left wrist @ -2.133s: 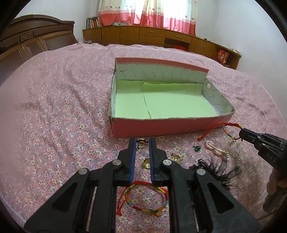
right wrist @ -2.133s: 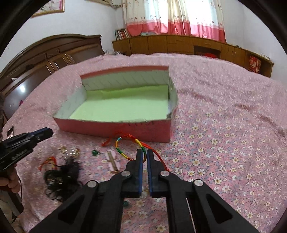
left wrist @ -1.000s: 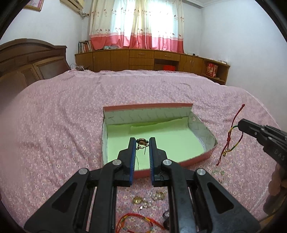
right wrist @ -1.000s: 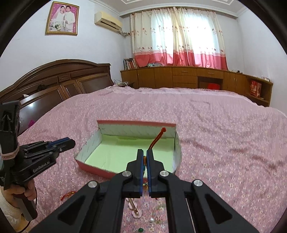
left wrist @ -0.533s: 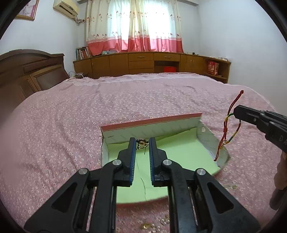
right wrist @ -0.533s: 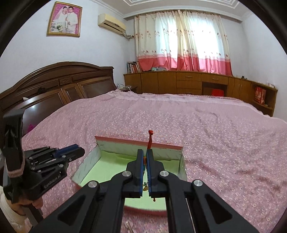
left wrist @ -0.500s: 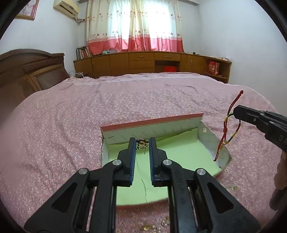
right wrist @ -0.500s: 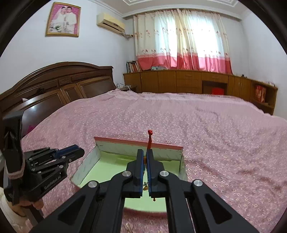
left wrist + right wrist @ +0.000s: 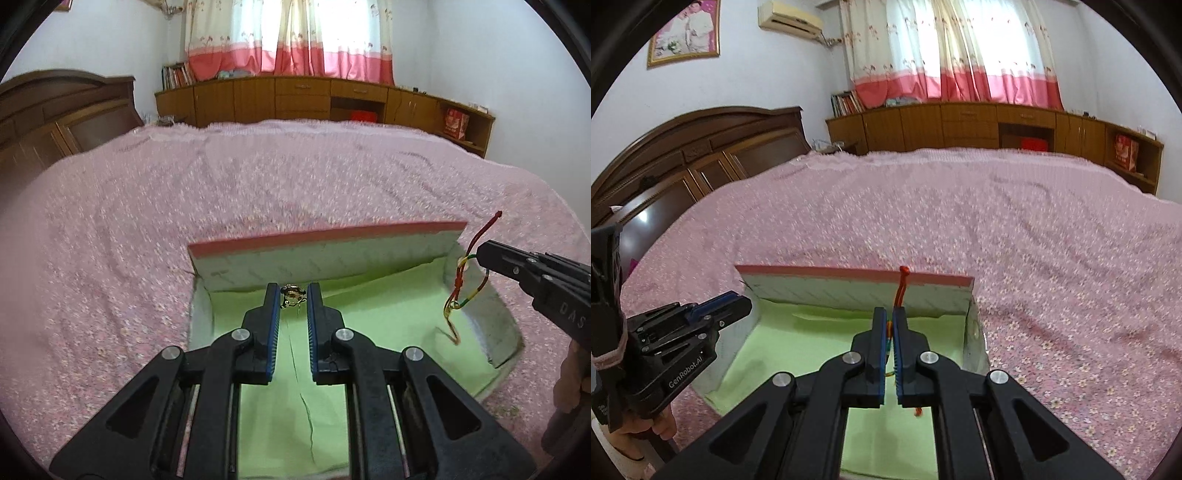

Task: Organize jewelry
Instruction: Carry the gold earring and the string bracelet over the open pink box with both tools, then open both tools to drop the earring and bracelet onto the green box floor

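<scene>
Overhead, both tongs hang above the box [image 9: 328, 232], a pink-walled tray lined in green that lies on the floral bedspread [image 9: 110, 221]. Left gripper [image 9: 293, 293] is clamped on a small gold trinket [image 9: 291, 291], pinched at the very fingertips over the box's far-left part, close to the back wall. Right gripper [image 9: 889, 314] is shut on a bracelet [image 9: 900, 286] of red, yellow and green cord; from the left camera it sits at about 3 o'clock, cord [image 9: 460, 295] dangling in a loop over the box's right end, near the side wall. From the right camera the other tool sits at 9 o'clock, and the red tail pokes up at 12 between the fingers.
</scene>
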A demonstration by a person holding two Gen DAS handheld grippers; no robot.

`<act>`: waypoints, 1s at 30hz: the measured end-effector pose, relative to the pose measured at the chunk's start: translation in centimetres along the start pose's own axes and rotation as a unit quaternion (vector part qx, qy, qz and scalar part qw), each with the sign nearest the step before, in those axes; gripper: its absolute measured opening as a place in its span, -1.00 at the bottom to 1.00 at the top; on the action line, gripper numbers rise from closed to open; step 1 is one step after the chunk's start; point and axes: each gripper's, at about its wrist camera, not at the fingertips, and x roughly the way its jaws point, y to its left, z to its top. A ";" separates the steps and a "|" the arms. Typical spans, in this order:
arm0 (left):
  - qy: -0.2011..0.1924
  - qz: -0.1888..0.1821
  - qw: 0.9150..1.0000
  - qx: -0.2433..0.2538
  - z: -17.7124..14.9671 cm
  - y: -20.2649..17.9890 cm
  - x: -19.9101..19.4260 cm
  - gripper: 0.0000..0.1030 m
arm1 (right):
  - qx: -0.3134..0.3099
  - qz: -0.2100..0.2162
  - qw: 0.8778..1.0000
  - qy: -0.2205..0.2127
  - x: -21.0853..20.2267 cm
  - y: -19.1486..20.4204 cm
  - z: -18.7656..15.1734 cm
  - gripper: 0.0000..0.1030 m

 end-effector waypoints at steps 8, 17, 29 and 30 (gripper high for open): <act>0.049 0.001 0.999 -0.016 -0.3 0.1 3.0 -0.88 | 0.009 -0.017 0.999 0.038 3.5 -1.2 -0.5 -0.91; 0.090 0.006 0.996 -0.025 -0.6 0.2 4.9 -0.87 | 0.008 -0.042 0.997 0.071 5.8 -2.1 -0.9 -0.89; 0.098 0.007 0.995 -0.033 -0.3 0.4 5.0 -0.46 | 0.018 -0.053 0.995 0.084 5.8 -2.6 -1.4 -0.33; 0.098 0.007 0.995 -0.034 -0.2 0.4 4.9 -0.45 | 0.018 -0.054 0.995 0.084 5.7 -2.5 -1.4 -0.28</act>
